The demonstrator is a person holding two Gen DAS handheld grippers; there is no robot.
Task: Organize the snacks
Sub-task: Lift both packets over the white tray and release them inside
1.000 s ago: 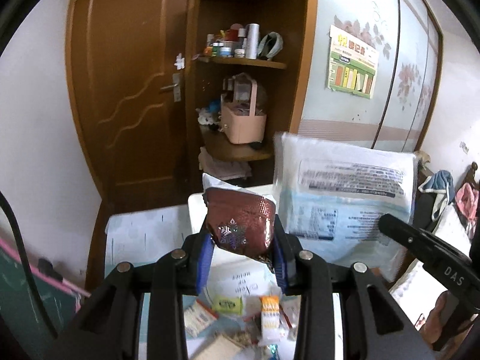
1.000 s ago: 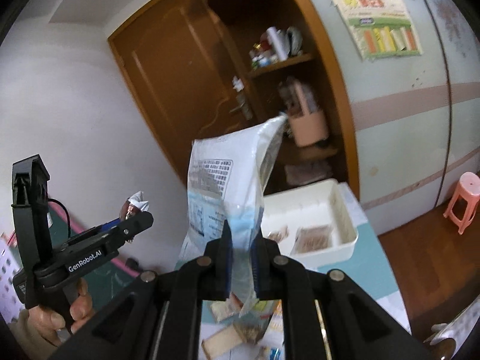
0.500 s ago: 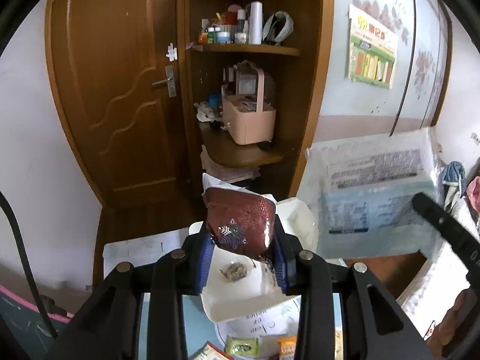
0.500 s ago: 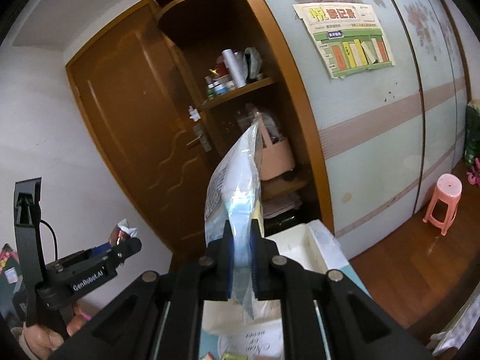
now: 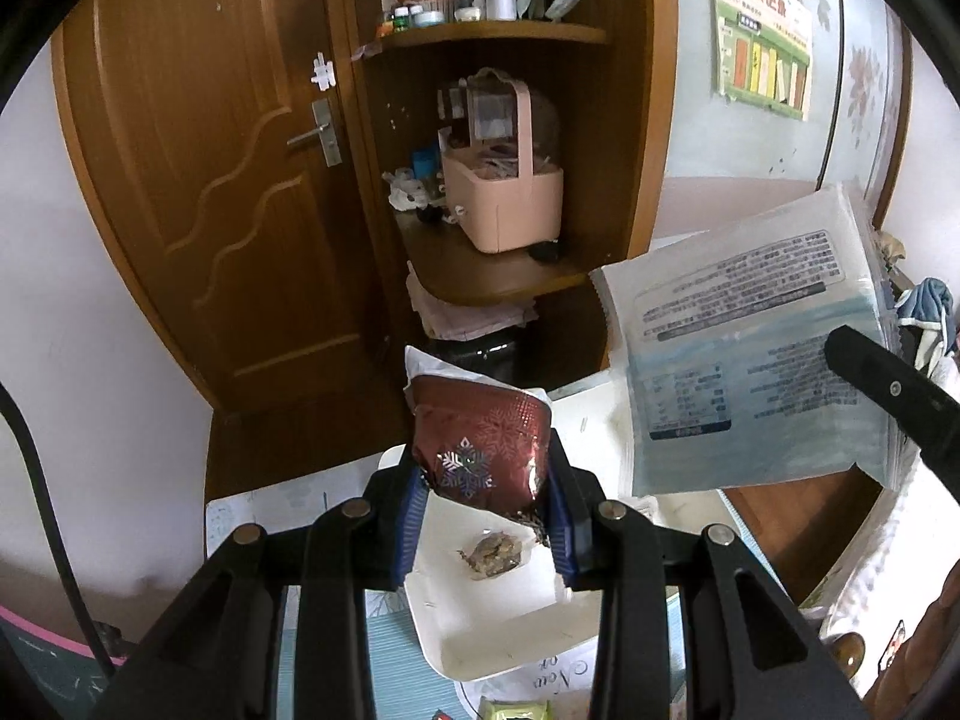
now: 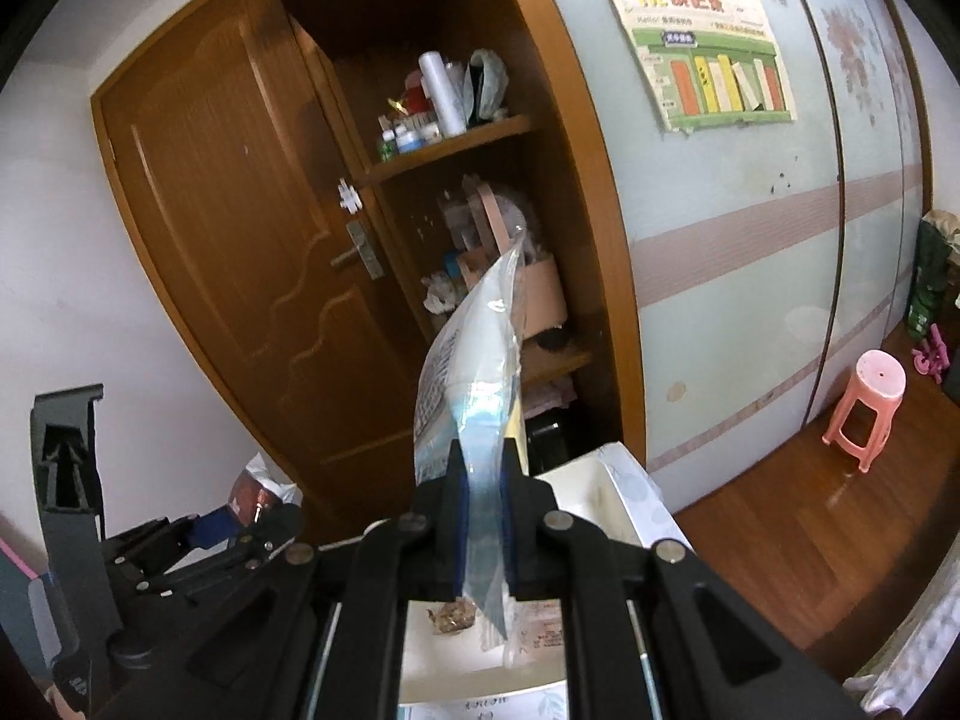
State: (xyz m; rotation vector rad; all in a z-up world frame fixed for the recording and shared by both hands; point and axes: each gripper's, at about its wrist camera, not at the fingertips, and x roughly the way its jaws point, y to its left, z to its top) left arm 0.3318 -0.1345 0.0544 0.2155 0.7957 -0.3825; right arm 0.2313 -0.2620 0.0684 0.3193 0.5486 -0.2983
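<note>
My left gripper (image 5: 483,510) is shut on a dark red snack packet (image 5: 480,450) with a silver snowflake, held above a white tray (image 5: 480,624). A small brown wrapped snack (image 5: 495,552) lies in the tray. To the right hangs a large white and blue bag (image 5: 750,360), seen flat-on. In the right wrist view my right gripper (image 6: 483,534) is shut on that bag's (image 6: 474,414) lower edge, and it stands up edge-on over the tray (image 6: 606,498). The left gripper (image 6: 252,534) with the red packet (image 6: 249,492) shows at lower left.
Behind the tray stand a brown wooden door (image 5: 198,180) and a corner shelf with a pink basket (image 5: 504,204). A pink stool (image 6: 867,408) stands on the wood floor at right. A green snack packet (image 5: 516,708) lies on the table below the tray.
Both grippers have moved forward over the table with their packets. The white tray now lies under them, and most loose snacks on the table have slipped out of view.
</note>
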